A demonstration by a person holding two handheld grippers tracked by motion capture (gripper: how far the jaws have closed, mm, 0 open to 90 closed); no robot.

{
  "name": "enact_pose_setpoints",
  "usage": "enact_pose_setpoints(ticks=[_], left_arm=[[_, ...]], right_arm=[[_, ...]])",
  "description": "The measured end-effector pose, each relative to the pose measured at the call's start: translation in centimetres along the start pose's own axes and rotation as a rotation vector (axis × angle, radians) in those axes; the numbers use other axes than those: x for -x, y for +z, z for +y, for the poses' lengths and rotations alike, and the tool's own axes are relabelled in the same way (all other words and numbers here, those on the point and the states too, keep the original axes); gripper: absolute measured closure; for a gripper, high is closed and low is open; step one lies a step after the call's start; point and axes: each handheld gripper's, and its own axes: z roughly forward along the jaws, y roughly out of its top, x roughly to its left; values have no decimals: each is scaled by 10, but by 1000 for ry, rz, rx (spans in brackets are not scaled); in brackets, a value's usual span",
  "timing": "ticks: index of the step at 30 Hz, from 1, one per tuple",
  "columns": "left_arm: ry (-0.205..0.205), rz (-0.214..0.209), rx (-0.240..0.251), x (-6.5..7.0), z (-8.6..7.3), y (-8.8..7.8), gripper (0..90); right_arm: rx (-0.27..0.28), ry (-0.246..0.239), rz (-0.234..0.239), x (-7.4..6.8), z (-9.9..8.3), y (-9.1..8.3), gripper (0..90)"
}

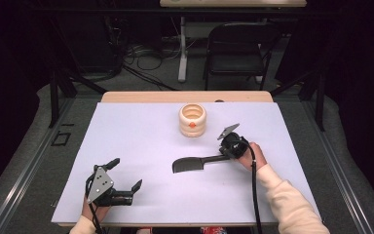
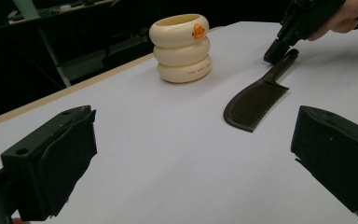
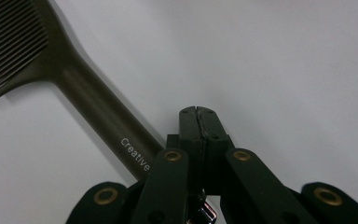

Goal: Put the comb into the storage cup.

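Overhead, I see my right gripper (image 1: 222,155) at the handle end of the dark comb (image 1: 190,165) lying mid-table, near the cream ringed holder (image 1: 193,120); my left gripper (image 1: 125,176) rests apart, jaws spread. My left gripper view shows those jaws wide, the comb beyond. My right gripper view shows jaws pressed together beside the handle, gripping nothing.

"Creative" — white lettering — stands on the comb (image 3: 98,112) handle.

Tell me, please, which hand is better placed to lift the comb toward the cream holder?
Right. The right gripper is shut at the comb handle's end. The left gripper rests open near the table edge, well away from the comb and the cream holder.
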Motion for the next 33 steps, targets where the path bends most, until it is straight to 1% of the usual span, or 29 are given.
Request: enact_pose_setpoints(ticks=[6, 8, 10, 13, 16, 17, 19, 20, 21, 22, 23, 24, 25, 26, 27, 28, 30, 32, 33], left_arm=[[-1, -3, 0, 0, 0, 0, 1], [0, -4, -1, 0, 0, 0, 1], [1, -2, -1, 0, 0, 0, 1], [0, -2, -1, 0, 0, 1, 1], [1, -2, 1, 0, 0, 0, 1], [1, -2, 2, 0, 0, 0, 1], [0, -1, 2, 0, 0, 0, 1], [-1, -3, 2, 0, 0, 0, 1], [0, -3, 2, 0, 0, 0, 1], [1, -4, 2, 0, 0, 0, 1], [1, -5, 2, 0, 0, 0, 1], [1, -4, 2, 0, 0, 0, 1], [0, -3, 3, 0, 0, 0, 1], [-1, -2, 3, 0, 0, 0, 1], [-1, -3, 3, 0, 0, 0, 1], [-1, -3, 1, 0, 0, 0, 1], [0, -4, 0, 0, 0, 0, 1], [2, -4, 0, 0, 0, 0, 1], [1, -3, 1, 0, 0, 0, 1]], right_arm=[[-10, -8, -3, -3, -3, -4, 900], [-15, -6, -11, -4, -4, -4, 887], [-6, -2, -17, -3, -4, -5, 866], [1, -12, -30, -1, -5, -8, 840], [-4, -25, -43, 0, -4, -11, 806], [-6, -34, -46, 1, -4, -12, 789], [10, -34, -49, 1, -3, -14, 724], [-4, -38, -48, 2, -3, -16, 697], [1, -40, -60, 2, -2, -17, 642], [11, -38, -66, 2, -2, -17, 627], [9, -38, -66, 3, -2, -18, 621], [7, -44, -63, 3, -2, -19, 609], [4, -41, -58, 4, -1, -21, 572], [10, -41, -63, 4, -1, -22, 553], [4, -40, -65, 4, 0, -23, 532], [18, -41, -56, 5, 1, -26, 446], [12, -42, -55, 5, 1, -28, 435], [23, -52, -45, 5, 2, -30, 361], [19, -50, -44, 5, 2, -31, 350]])
